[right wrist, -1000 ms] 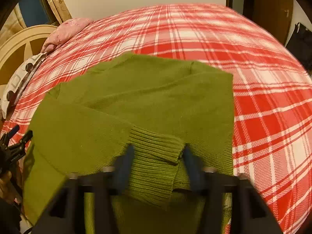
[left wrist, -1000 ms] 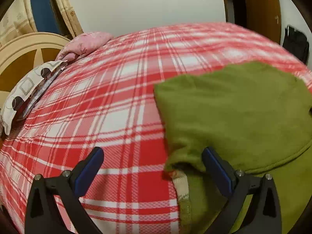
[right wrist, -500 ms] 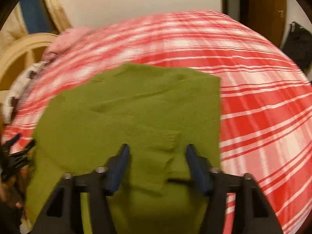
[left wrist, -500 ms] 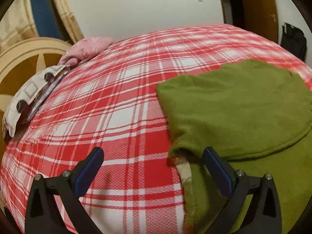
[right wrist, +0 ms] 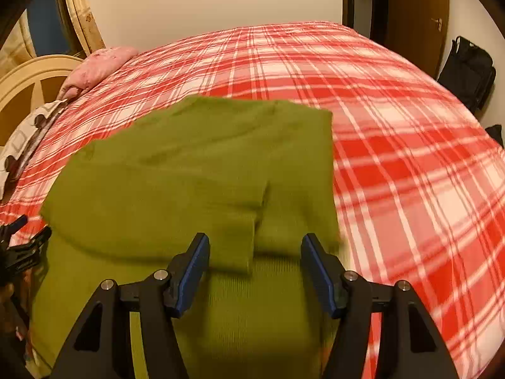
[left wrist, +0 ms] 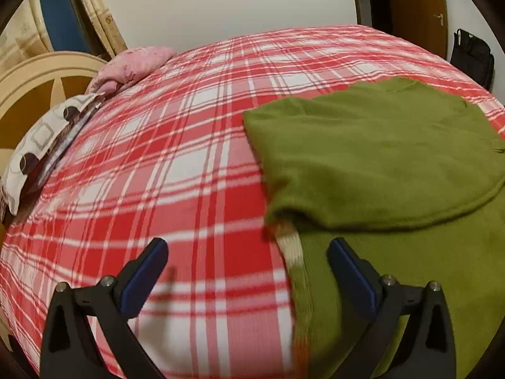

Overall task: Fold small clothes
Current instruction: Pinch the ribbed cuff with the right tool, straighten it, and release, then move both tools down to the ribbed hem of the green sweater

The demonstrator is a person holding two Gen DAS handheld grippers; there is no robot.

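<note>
- Green knit sweater [right wrist: 189, 173] lies on the red plaid bedspread [right wrist: 394, 126], filling the lower middle of the right wrist view and the right side of the left wrist view.
- One sleeve is already folded across the body, its ribbed cuff [right wrist: 233, 252] resting just ahead of the right gripper [right wrist: 254, 271].
- That right gripper stands with its jaws parted; the cuff lies between and below the blue pads, which press on nothing.
- At the bottom of the left wrist view, the left gripper [left wrist: 247, 271] is wide open and empty, straddling the sweater's near edge where a pale lining shows.
- Judging by this, the first sleeve fold looks done; the body probably still needs folding over, so the job seems roughly midway.
- Pillows [left wrist: 41, 145] sit at the upper left, well apart from the sweater.
</note>
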